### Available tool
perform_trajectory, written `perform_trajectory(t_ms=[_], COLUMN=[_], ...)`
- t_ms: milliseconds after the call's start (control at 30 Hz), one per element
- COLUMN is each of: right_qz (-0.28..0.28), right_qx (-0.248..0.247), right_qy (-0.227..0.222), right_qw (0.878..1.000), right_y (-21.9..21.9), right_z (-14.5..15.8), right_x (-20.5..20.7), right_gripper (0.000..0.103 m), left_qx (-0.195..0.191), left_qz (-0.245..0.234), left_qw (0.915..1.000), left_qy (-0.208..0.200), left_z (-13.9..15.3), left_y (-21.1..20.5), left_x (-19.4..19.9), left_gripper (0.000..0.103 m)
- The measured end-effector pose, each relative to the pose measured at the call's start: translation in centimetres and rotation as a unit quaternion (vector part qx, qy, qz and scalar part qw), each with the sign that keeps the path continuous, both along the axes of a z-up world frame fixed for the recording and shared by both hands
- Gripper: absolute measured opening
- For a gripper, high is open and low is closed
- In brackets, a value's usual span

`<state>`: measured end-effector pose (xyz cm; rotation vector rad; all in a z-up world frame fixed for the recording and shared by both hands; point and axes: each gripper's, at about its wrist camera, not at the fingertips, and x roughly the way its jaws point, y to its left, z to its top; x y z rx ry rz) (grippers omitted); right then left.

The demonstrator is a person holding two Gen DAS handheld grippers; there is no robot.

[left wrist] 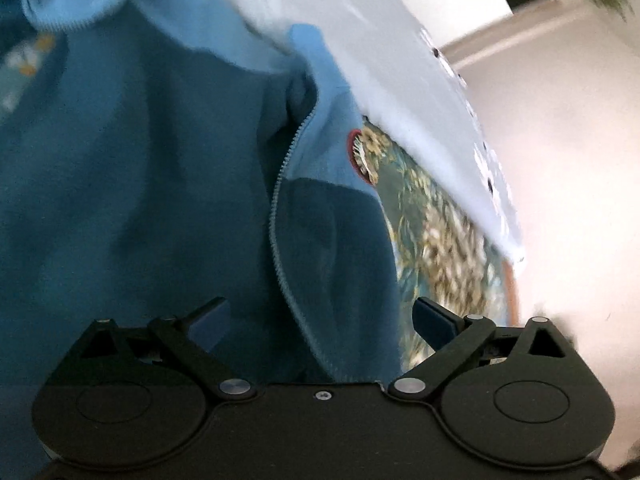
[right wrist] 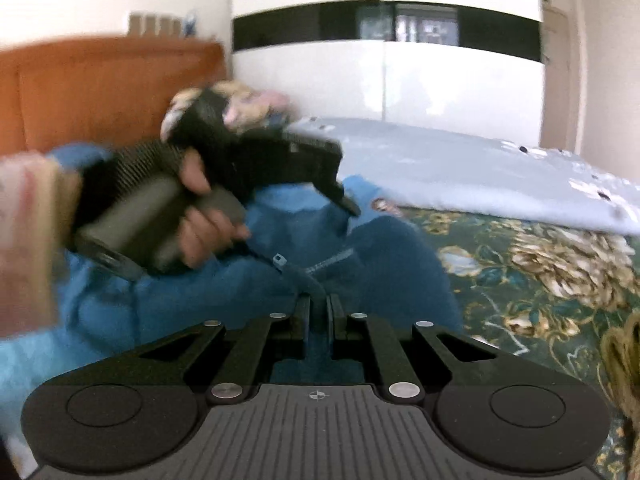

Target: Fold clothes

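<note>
Blue fleece jacket [left wrist: 140, 200] spread on the floral bedspread [left wrist: 432, 232], zipper [left wrist: 280, 216] running from 6 toward 12 o'clock in the left wrist view, bending toward 1 o'clock near the collar. Left gripper [left wrist: 320, 316] hovering over it with jaws spread wide, holding nothing — zipper line almost dead centre between the two fingers, lighter blue lining folded back at 1 o'clock, a small round patch [left wrist: 358, 156] just beyond it. Pale sheet [left wrist: 400, 80] overlapping the far edge of the bedspread from 12 round to 3 o'clock.

Right gripper [right wrist: 318, 308] low on the same jacket [right wrist: 380, 264], jaws drawn close together with a dark strip rising from between them at 12 o'clock — probably the zipper tab or a pinch of fabric, though blur leaves that unsure. Zipper [right wrist: 330, 260] heading off toward 1 o'clock from those jaws. Left gripper [right wrist: 348, 204] seen at 10 to 11 o'clock, gripped by a hand [right wrist: 200, 216], tips pointing down at the cloth.

Nearer to the zipper edge: the right jaws, already at it.
</note>
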<state>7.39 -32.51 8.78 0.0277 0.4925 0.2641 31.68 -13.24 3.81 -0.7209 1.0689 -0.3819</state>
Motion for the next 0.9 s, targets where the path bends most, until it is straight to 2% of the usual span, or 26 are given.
perform_trajectory(t_ms=[200,267,333,400,500,633,667,700,800,900], right_qz=[-0.021,-0.028,-0.034,-0.031,-0.004,0.050,0.064,0.078,0.117,0.131], right_qx=[0.080,0.106,0.133,0.147,0.141,0.096,0.077,0.057,-0.014,-0.097], right_qy=[-0.003,-0.003,-0.004,0.001,0.025,0.053,0.057,0.059,0.071,0.058], right_qw=[0.997,0.994,0.991,0.989,0.990,0.993,0.993,0.994,0.990,0.985], right_y=[-4.0,-5.4,-6.7,-7.3,-6.5,-3.5,-2.5,-1.4,1.8,4.7], right_z=[0.2,0.3,0.4,0.1,-0.8,-1.7,-2.0,-2.4,-3.5,-4.9], right_x=[0.1,0.1,0.1,0.2,0.6,0.7,0.8,0.9,1.2,1.6], right_gripper=[0.004,0.004,0.004,0.004,0.007,0.021,0.026,0.036,0.038,0.038], left_qx=[-0.049,-0.067,-0.068,-0.060,-0.050,-0.049,-0.045,-0.037,-0.007,0.018], left_qz=[0.005,0.011,0.017,0.011,0.001,-0.018,-0.027,-0.039,-0.085,-0.121], left_qw=[0.9982,0.9972,0.9969,0.9976,0.9983,0.9980,0.9980,0.9980,0.9959,0.9922], left_qy=[0.035,0.030,0.037,0.035,0.031,0.036,0.036,0.035,0.028,0.026], left_z=[-3.2,-3.7,-4.1,-4.3,-4.3,-4.2,-4.1,-4.0,-3.5,-2.9], left_y=[-3.3,-3.3,-3.3,-3.4,-3.7,-3.6,-3.6,-3.7,-4.4,-5.0], left_x=[4.3,4.7,4.9,4.9,4.9,5.5,5.7,6.0,6.6,7.2], left_gripper=[0.093,0.083,0.056,0.050,0.049,0.051,0.051,0.051,0.051,0.054])
